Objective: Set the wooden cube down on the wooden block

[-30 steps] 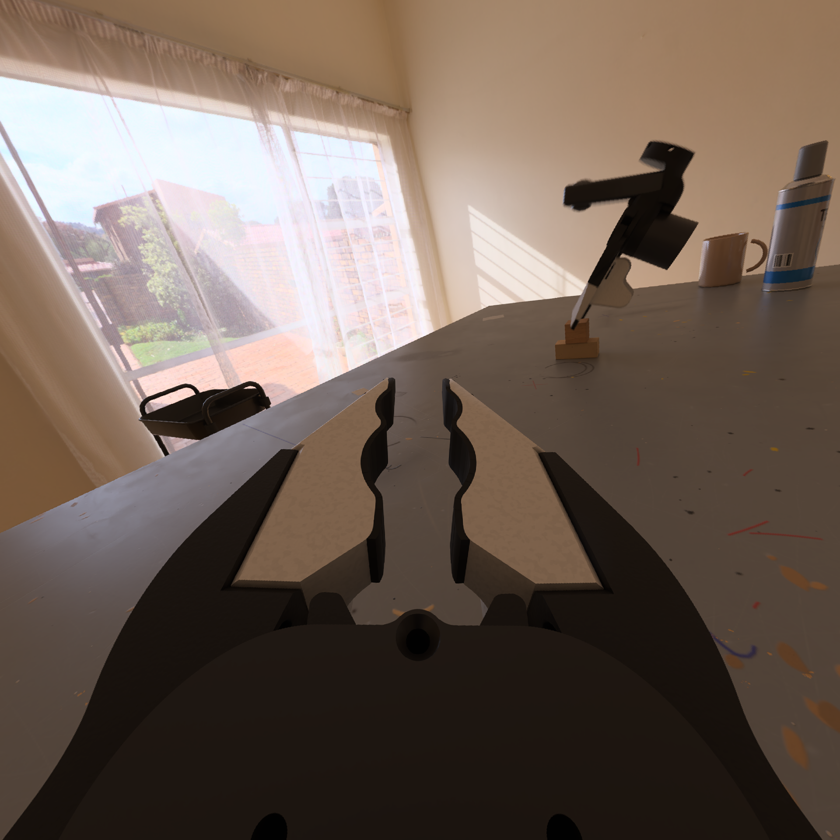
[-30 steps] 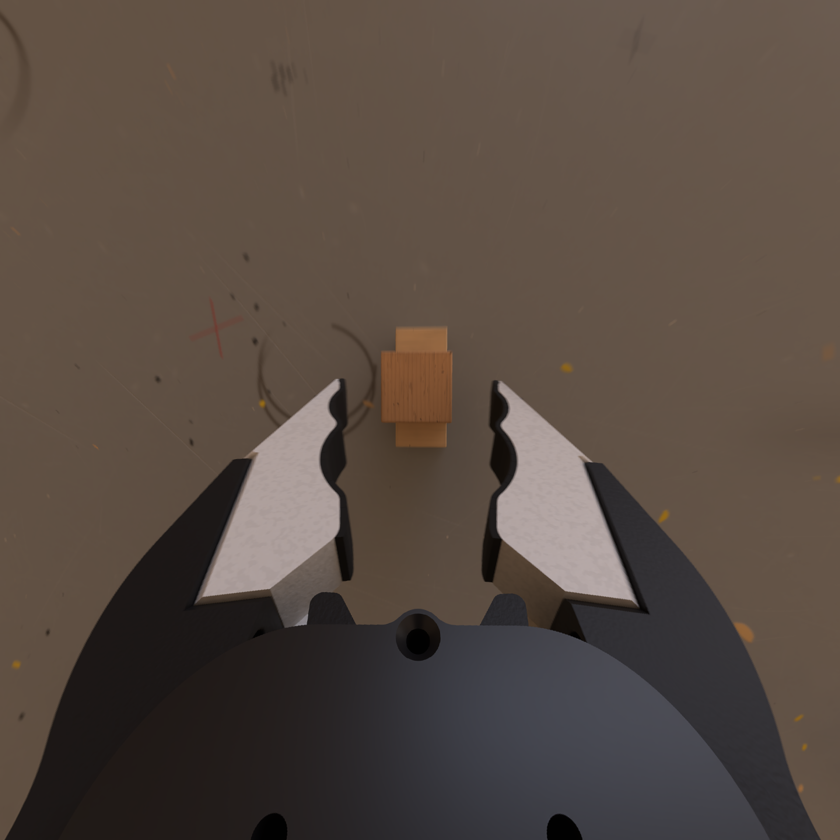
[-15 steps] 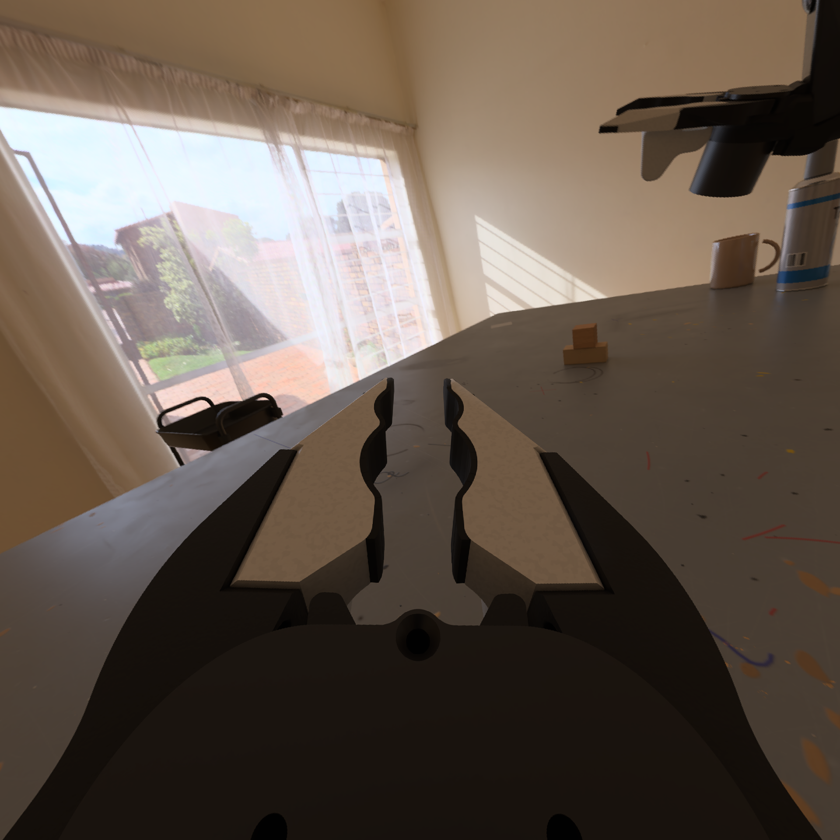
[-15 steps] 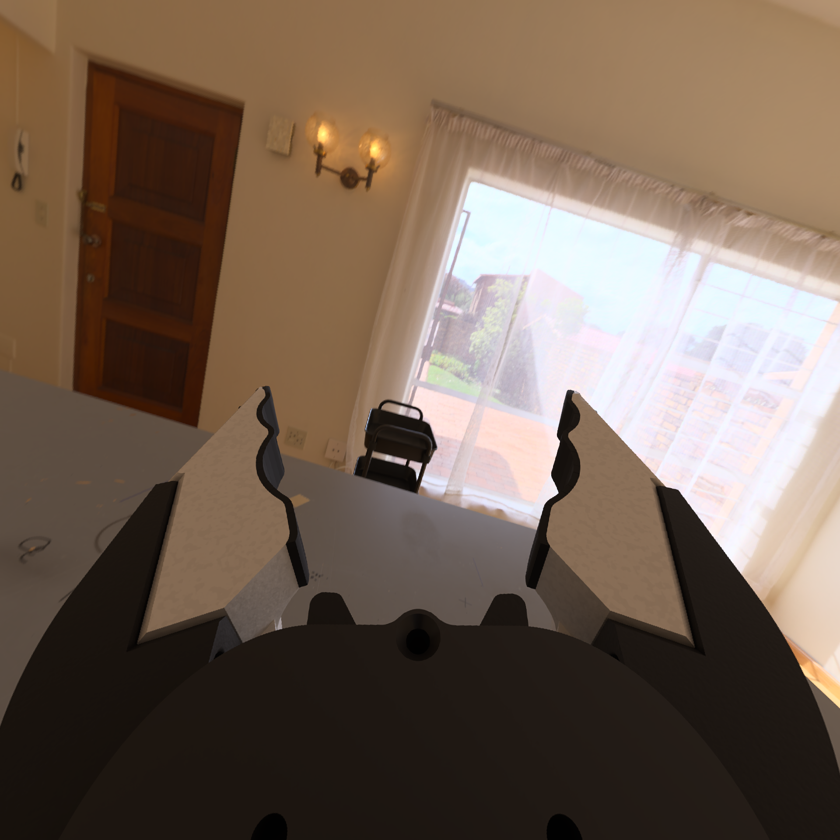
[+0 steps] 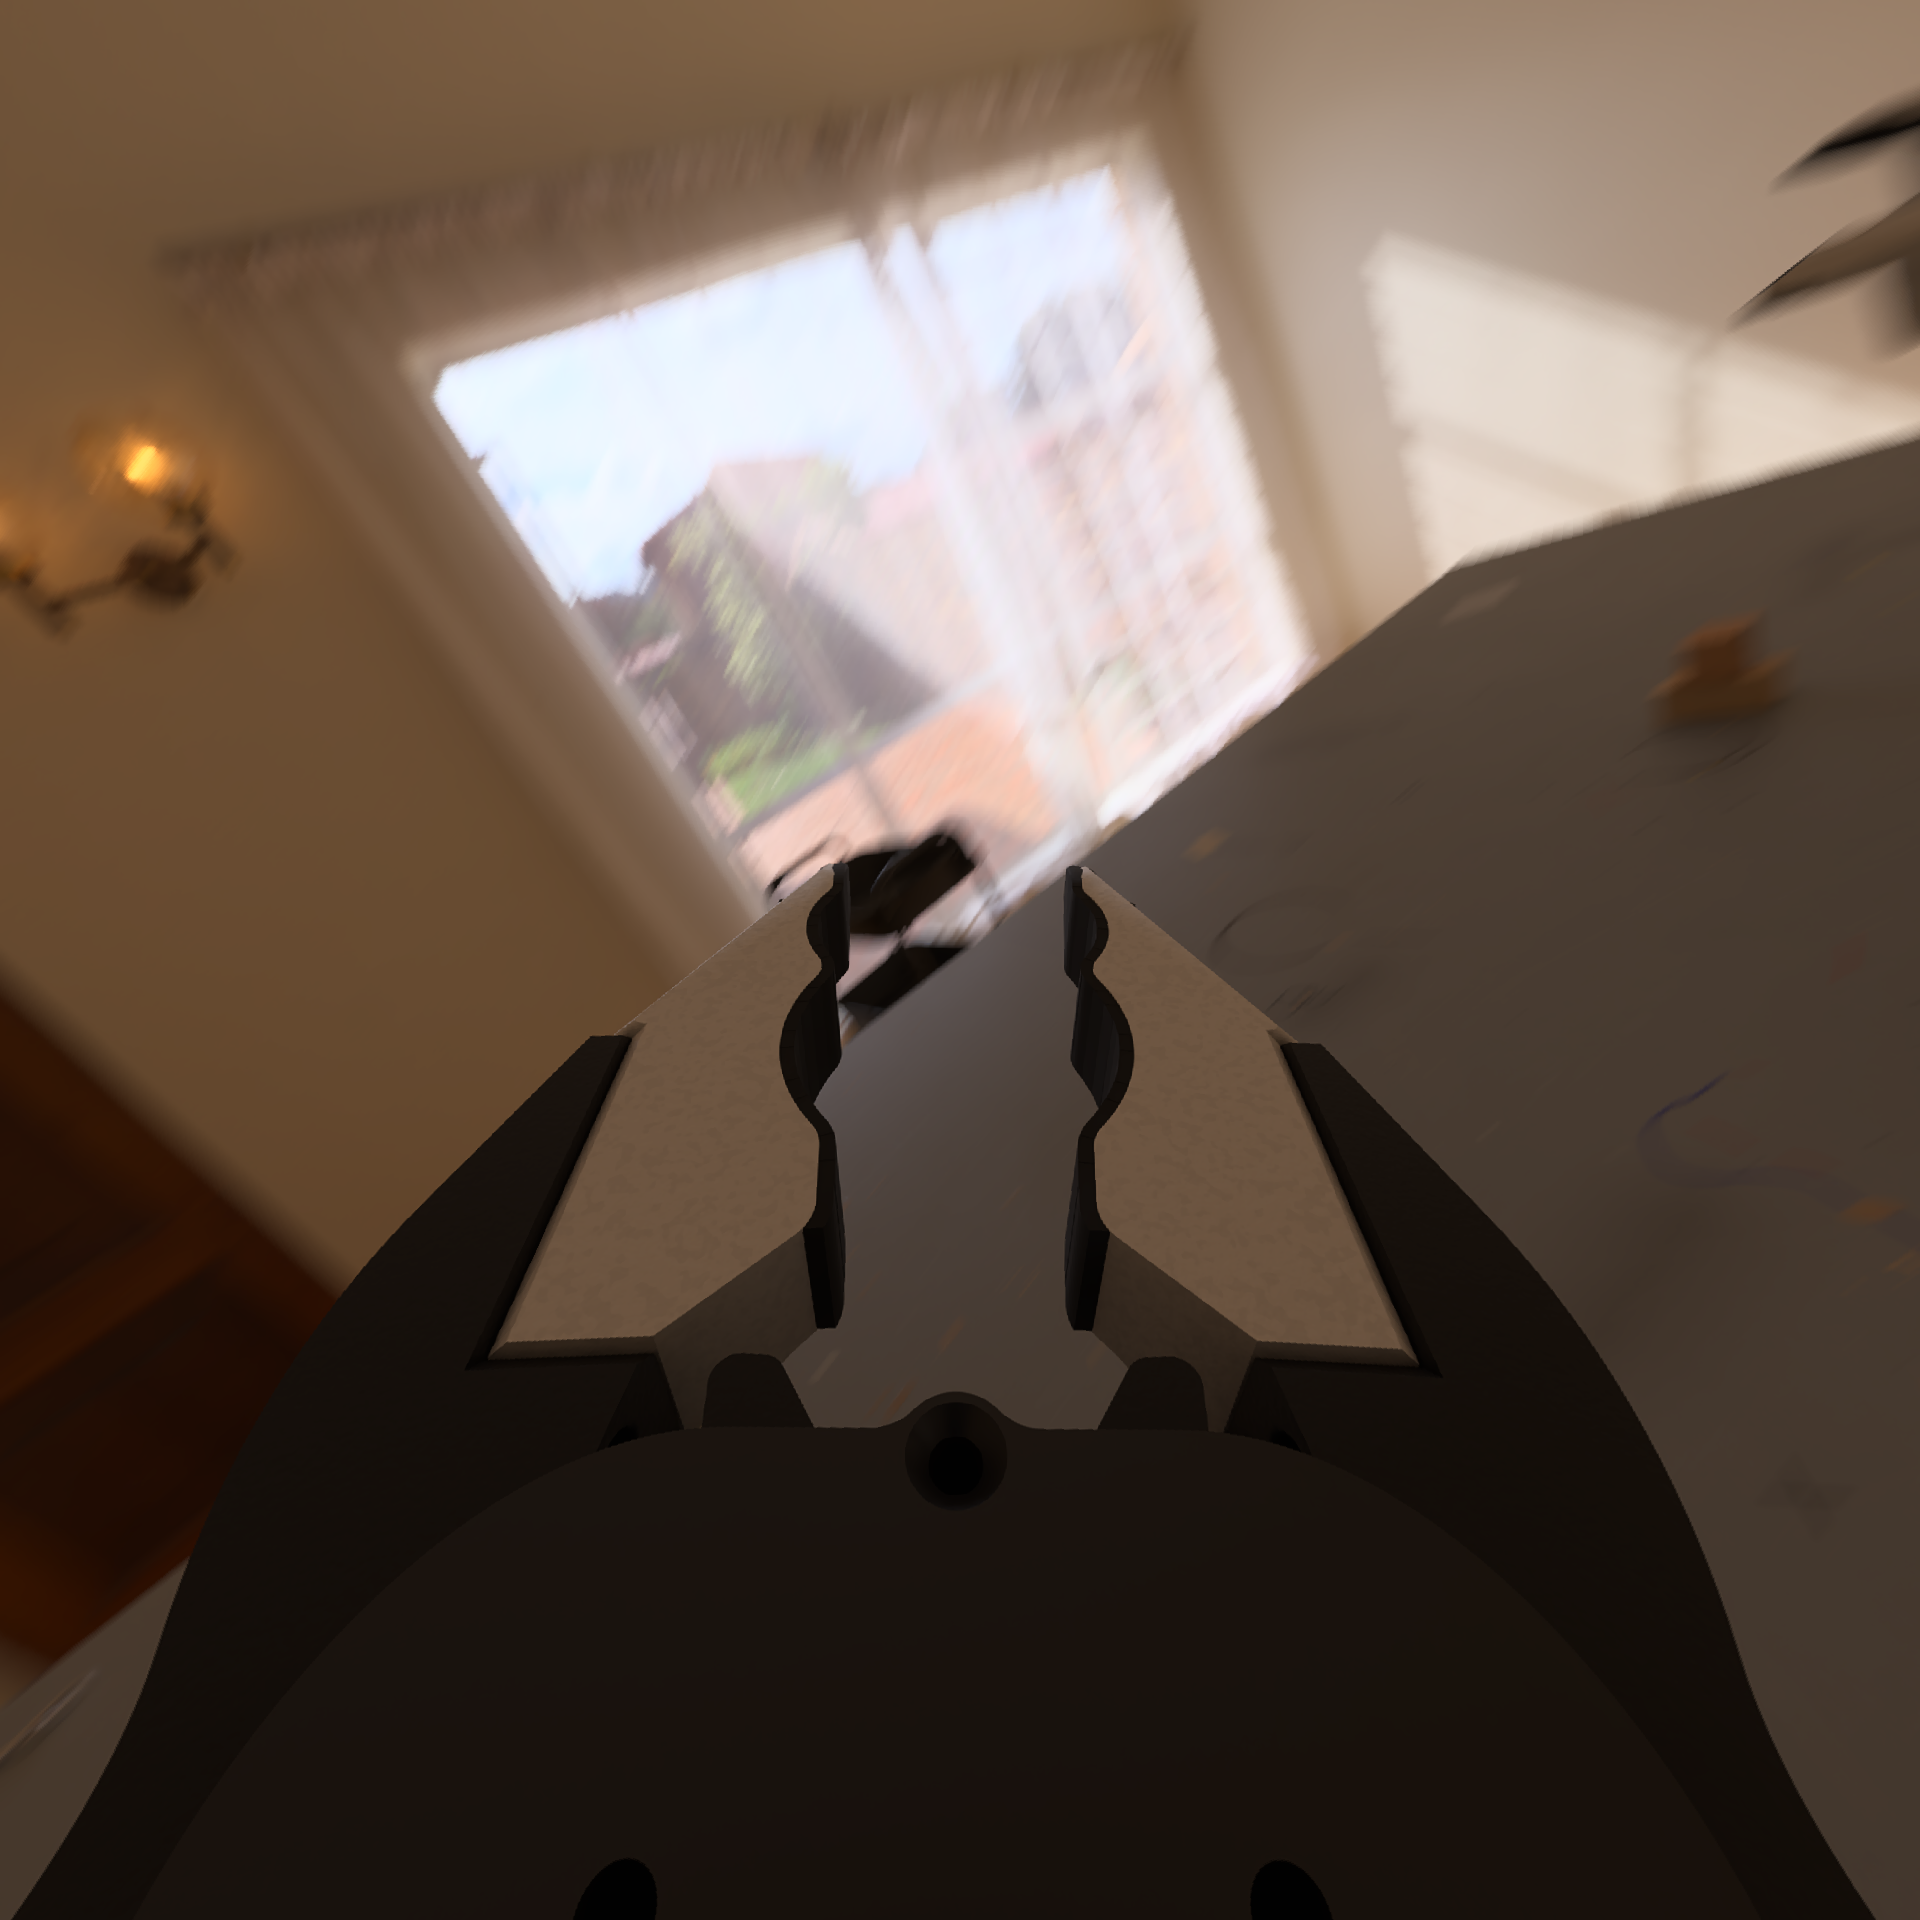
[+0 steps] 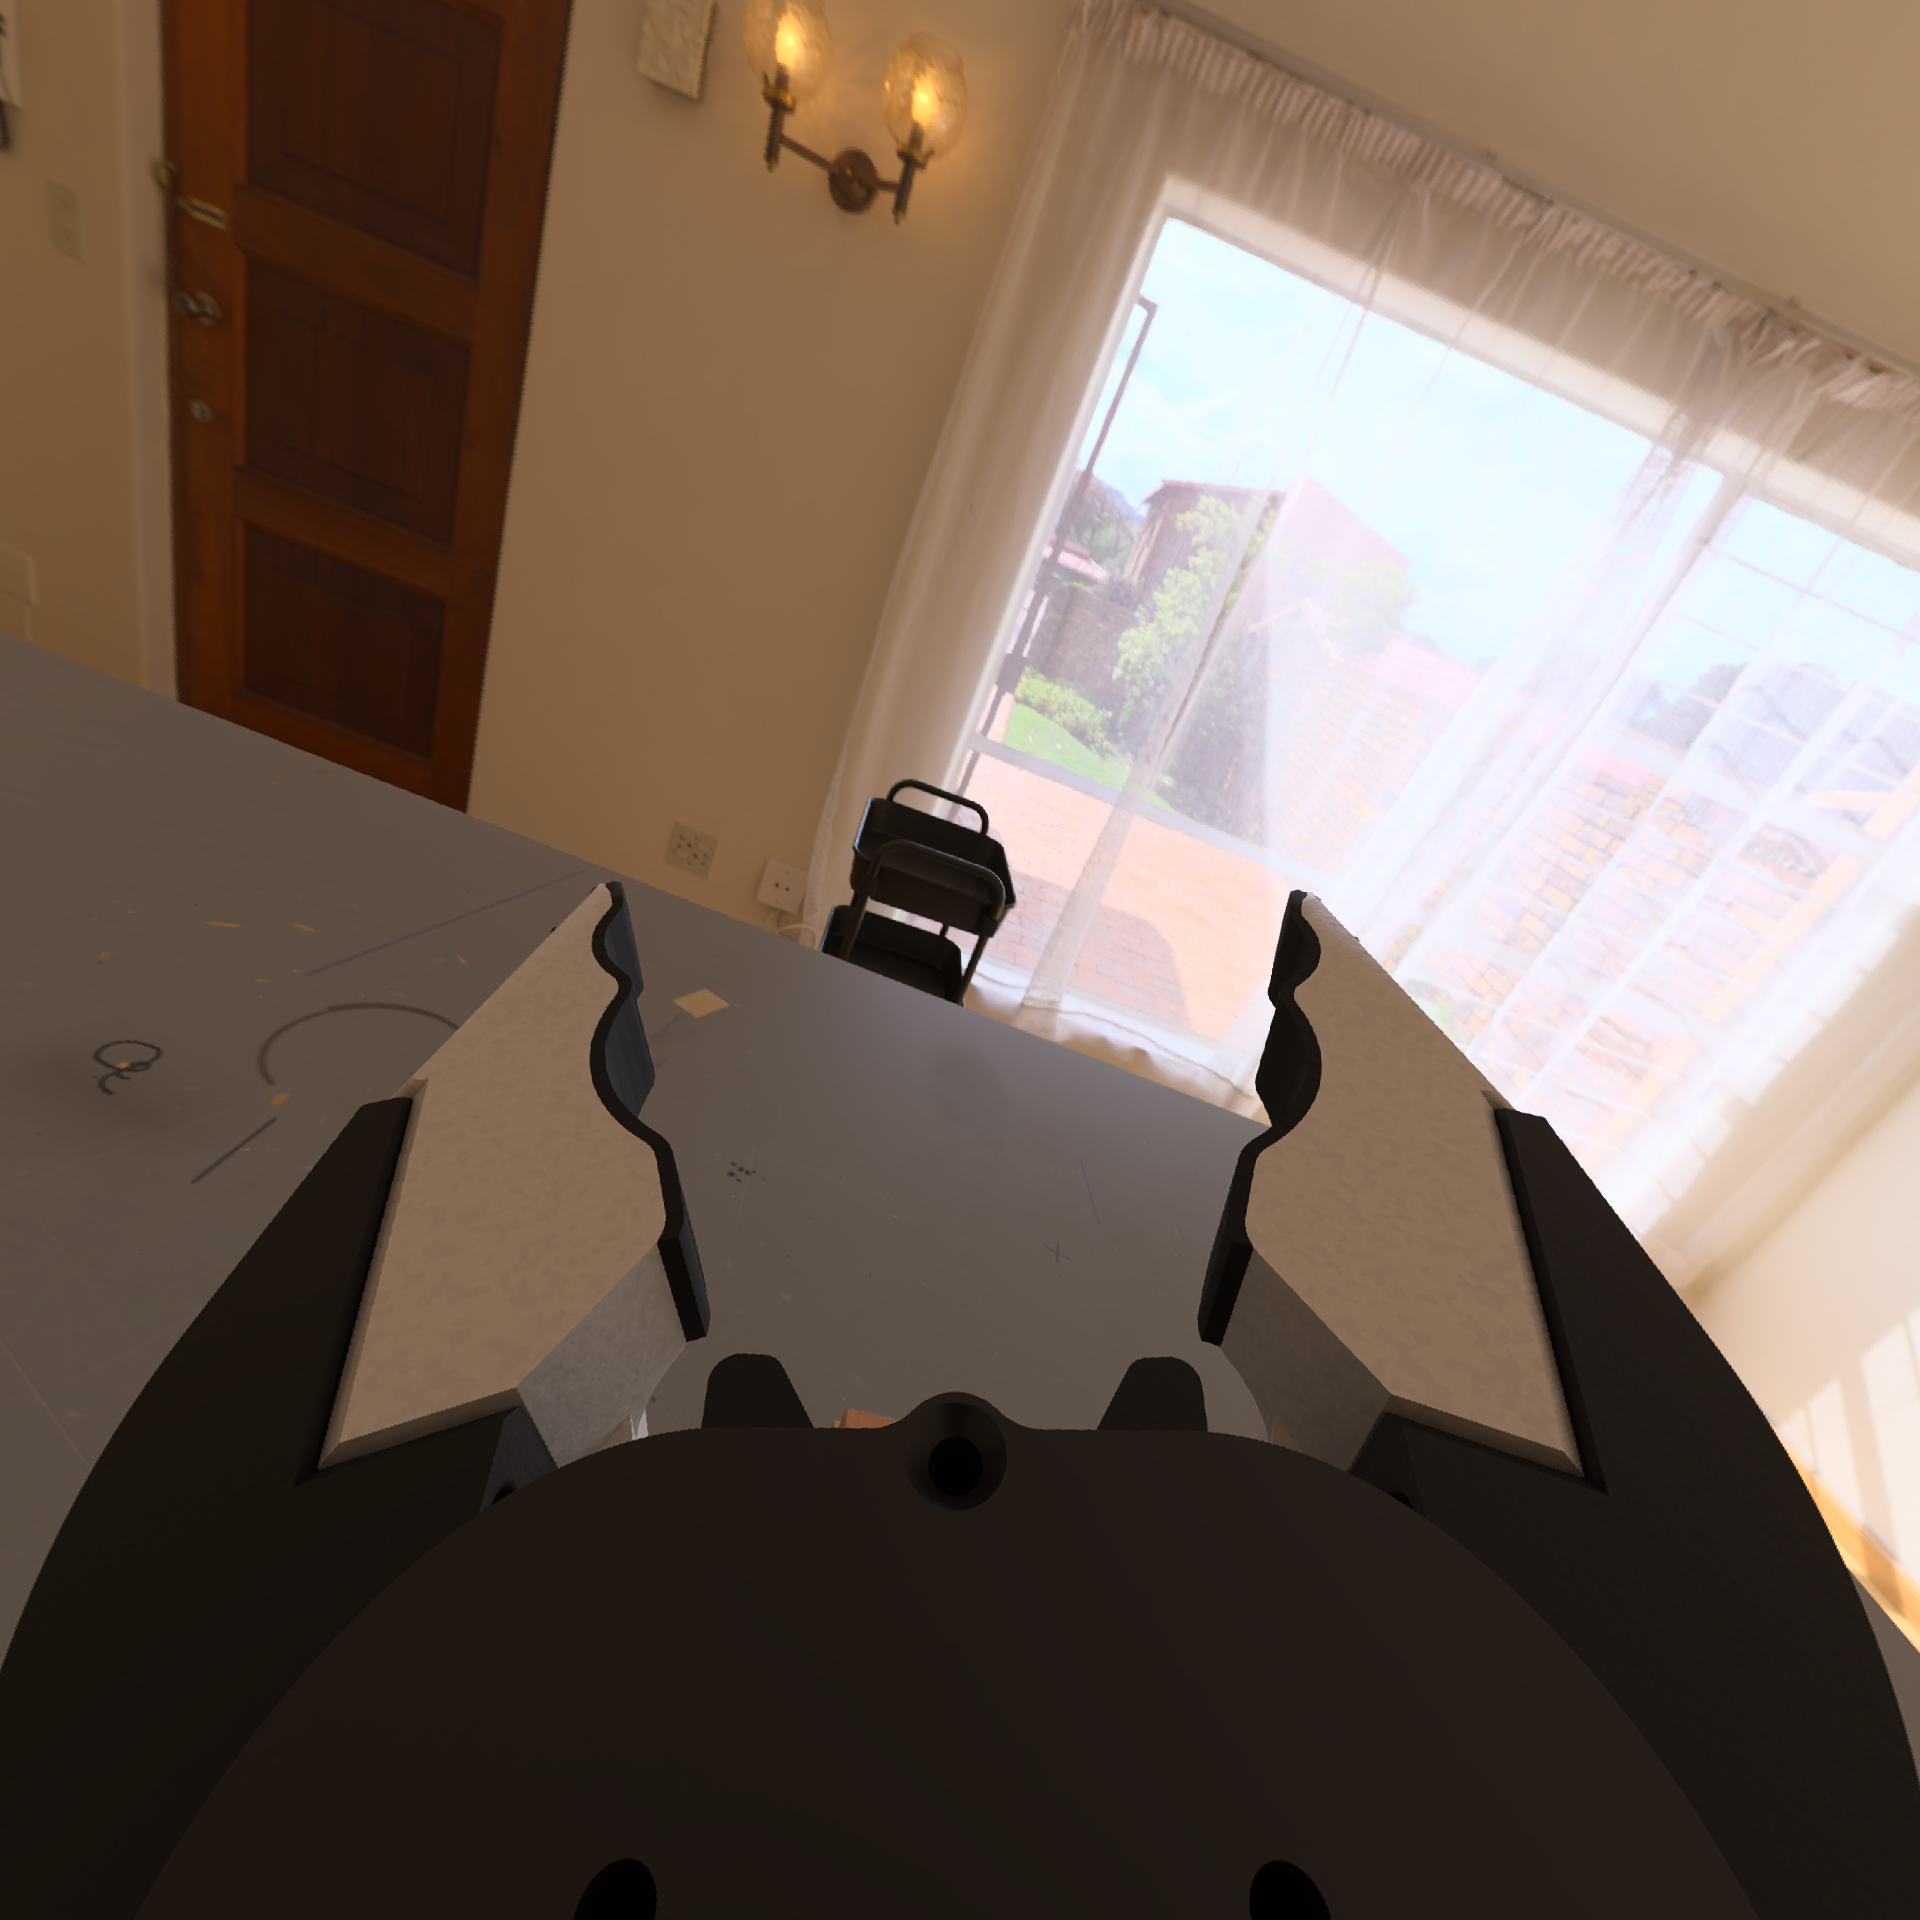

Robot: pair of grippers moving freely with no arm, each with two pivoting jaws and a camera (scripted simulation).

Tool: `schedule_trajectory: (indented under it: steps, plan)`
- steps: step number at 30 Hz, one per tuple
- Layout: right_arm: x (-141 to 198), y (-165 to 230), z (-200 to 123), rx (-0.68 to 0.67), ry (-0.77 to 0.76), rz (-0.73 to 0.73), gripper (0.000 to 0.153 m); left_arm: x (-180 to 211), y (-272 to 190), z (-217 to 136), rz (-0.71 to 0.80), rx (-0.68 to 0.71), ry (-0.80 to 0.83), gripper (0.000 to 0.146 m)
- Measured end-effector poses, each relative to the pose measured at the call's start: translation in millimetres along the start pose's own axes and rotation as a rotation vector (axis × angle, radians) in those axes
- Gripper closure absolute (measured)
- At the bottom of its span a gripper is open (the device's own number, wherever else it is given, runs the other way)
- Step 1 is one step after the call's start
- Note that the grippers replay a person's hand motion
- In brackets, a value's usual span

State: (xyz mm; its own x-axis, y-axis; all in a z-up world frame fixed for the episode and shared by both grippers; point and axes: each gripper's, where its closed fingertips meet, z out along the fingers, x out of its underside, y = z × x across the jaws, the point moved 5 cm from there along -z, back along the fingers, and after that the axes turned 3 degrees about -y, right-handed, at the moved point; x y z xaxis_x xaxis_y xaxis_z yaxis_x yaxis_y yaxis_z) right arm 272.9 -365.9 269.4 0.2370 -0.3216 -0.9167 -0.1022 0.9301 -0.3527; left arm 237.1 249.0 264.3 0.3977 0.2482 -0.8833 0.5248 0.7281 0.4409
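In the blurred, tilted left wrist view the wooden cube (image 5: 1714, 646) sits on top of the wooden block (image 5: 1733, 690), far off at the right on the grey table (image 5: 1558, 1039). No gripper touches them. My left gripper (image 5: 956, 883) is open and empty, low over the table and pointing at the table's edge and the window. My right gripper (image 6: 956, 902) is open wide and empty, above the table (image 6: 208, 831) and facing the window. It also shows as a blurred dark shape at the top right of the left wrist view (image 5: 1849, 229). The right wrist view does not clearly show the cube or the block.
A black cart (image 6: 925, 914) stands on the floor beyond the table's far edge, in front of the curtained window (image 6: 1455, 623). A wooden door (image 6: 353, 364) and a wall lamp (image 6: 852, 114) are on the back wall. Pen marks (image 6: 130, 1065) dot the table.
The right gripper let go of the cube on the block, rose and swung to face the window, jaws wider. The left gripper rolled, tilted up and opened its jaws wider.
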Motion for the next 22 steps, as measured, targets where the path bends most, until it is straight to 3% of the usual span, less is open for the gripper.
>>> schedule_trajectory:
  steps: [3, 6, 9, 16, 22]
  plan:
    - [-6.5, 5.7, -0.5, -0.023, -0.036, -0.004, 0.031, 17.4, 68.9, -31.2, 0.011, -0.074, 0.252, 0.103]
    - [-11.1, 12.8, -0.6, -0.063, -0.065, -0.015, 0.03, 56.2, 117.1, -47.5, -0.055, 0.053, 0.549, 0.102]
    - [-12.2, 16.9, 1.0, -0.089, -0.078, -0.017, 0.029, 103.1, 149.8, -52.7, 0.011, 0.14, 0.853, 0.108]
    - [-12.0, 24.0, 8.5, -0.117, -0.104, 0.0, 0.029, 171.3, 162.0, -56.1, 0.034, 0.401, 1.429, 0.104]
    - [-11.2, 24.7, 11.2, -0.11, -0.105, -0.016, 0.03, 200.7, 170.5, -63.7, 0.225, 0.493, 1.652, 0.092]
